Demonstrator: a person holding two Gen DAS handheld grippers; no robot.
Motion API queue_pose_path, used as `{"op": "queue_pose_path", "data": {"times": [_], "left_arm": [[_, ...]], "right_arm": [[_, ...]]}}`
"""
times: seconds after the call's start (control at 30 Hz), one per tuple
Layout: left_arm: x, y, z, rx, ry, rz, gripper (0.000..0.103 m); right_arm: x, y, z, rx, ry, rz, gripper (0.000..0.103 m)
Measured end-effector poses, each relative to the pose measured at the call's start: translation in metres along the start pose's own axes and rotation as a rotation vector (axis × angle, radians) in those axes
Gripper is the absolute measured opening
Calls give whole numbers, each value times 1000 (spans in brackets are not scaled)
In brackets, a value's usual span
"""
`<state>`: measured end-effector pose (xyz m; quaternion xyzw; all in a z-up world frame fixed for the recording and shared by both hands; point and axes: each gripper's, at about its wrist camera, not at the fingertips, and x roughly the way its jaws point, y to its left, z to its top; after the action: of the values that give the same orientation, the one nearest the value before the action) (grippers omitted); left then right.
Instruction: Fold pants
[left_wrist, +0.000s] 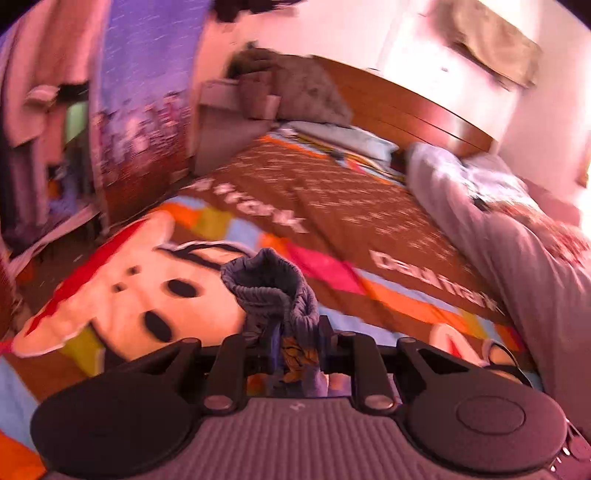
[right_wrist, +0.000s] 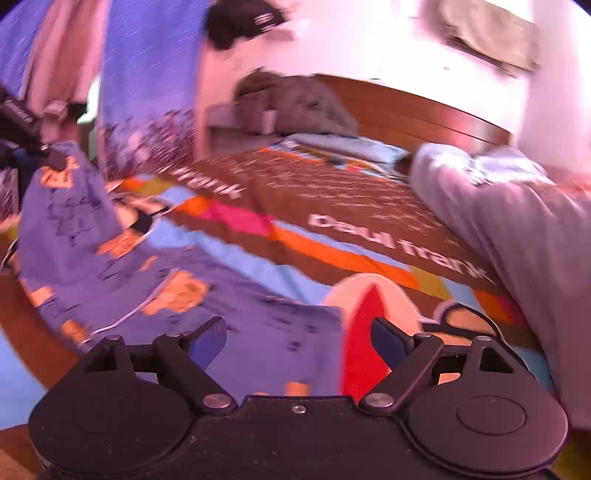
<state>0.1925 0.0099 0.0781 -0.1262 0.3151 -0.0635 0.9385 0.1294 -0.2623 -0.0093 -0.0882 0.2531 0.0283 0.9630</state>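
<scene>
The pants (right_wrist: 92, 236) are blue-purple with orange cartoon prints. They lie partly on the bed and rise at the left of the right wrist view. In the left wrist view my left gripper (left_wrist: 291, 332) is shut on a bunched ribbed grey-blue end of the pants (left_wrist: 269, 284), lifted off the bedspread. That same gripper shows as a dark shape (right_wrist: 48, 153) at the raised end, far left in the right wrist view. My right gripper (right_wrist: 295, 328) is open just above the flat edge of the pants, its blue pads (right_wrist: 207, 339) clear of the cloth.
The bed has a bright cartoon bedspread (left_wrist: 369, 221) in brown, orange and blue. A crumpled pale duvet (left_wrist: 517, 258) fills its right side. A wooden headboard (left_wrist: 406, 107) and a pillow (left_wrist: 343, 136) lie at the far end. A blue curtain (left_wrist: 147, 92) hangs at left.
</scene>
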Motion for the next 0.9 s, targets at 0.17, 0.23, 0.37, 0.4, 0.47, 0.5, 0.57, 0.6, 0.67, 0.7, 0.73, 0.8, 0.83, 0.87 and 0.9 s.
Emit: {"op": "queue_pose_path", "data": {"times": [0.17, 0.23, 0.37, 0.4, 0.47, 0.5, 0.57, 0.6, 0.67, 0.7, 0.73, 0.8, 0.83, 0.87, 0.9], "left_arm": [[5, -74, -8, 171, 23, -64, 20], [11, -100, -14, 199, 35, -91, 20], [35, -142, -29, 221, 81, -137, 21], [43, -152, -35, 227, 106, -152, 21], [63, -167, -49, 254, 155, -178, 21], [74, -174, -58, 262, 182, -179, 22], [94, -181, -75, 278, 237, -176, 25], [102, -185, -83, 289, 266, -178, 26], [111, -192, -99, 310, 321, -167, 28], [111, -192, -104, 319, 329, -165, 29], [107, -192, -108, 334, 323, -168, 30], [97, -186, -110, 342, 311, -194, 46], [91, -181, -110, 330, 310, -214, 52], [87, -176, -109, 315, 306, -223, 58], [81, -169, -109, 301, 297, -226, 59]], "right_arm": [[-1, -36, -3, 78, 6, -11, 86], [2, -49, -3, 107, 21, -34, 86], [6, -75, -3, 197, 33, -7, 86], [6, -80, -4, 199, 32, -12, 86], [6, -91, -6, 198, 55, -38, 86], [7, -97, -8, 201, 78, -60, 86], [8, -110, -14, 203, 125, -97, 86], [9, -115, -17, 204, 144, -110, 86], [11, -123, -23, 216, 168, -137, 86], [12, -126, -26, 225, 177, -144, 86], [13, -130, -29, 236, 186, -148, 86], [14, -133, -33, 250, 200, -153, 87], [14, -133, -34, 251, 204, -156, 87], [15, -133, -35, 247, 208, -159, 88], [16, -131, -35, 240, 210, -161, 88]]}}
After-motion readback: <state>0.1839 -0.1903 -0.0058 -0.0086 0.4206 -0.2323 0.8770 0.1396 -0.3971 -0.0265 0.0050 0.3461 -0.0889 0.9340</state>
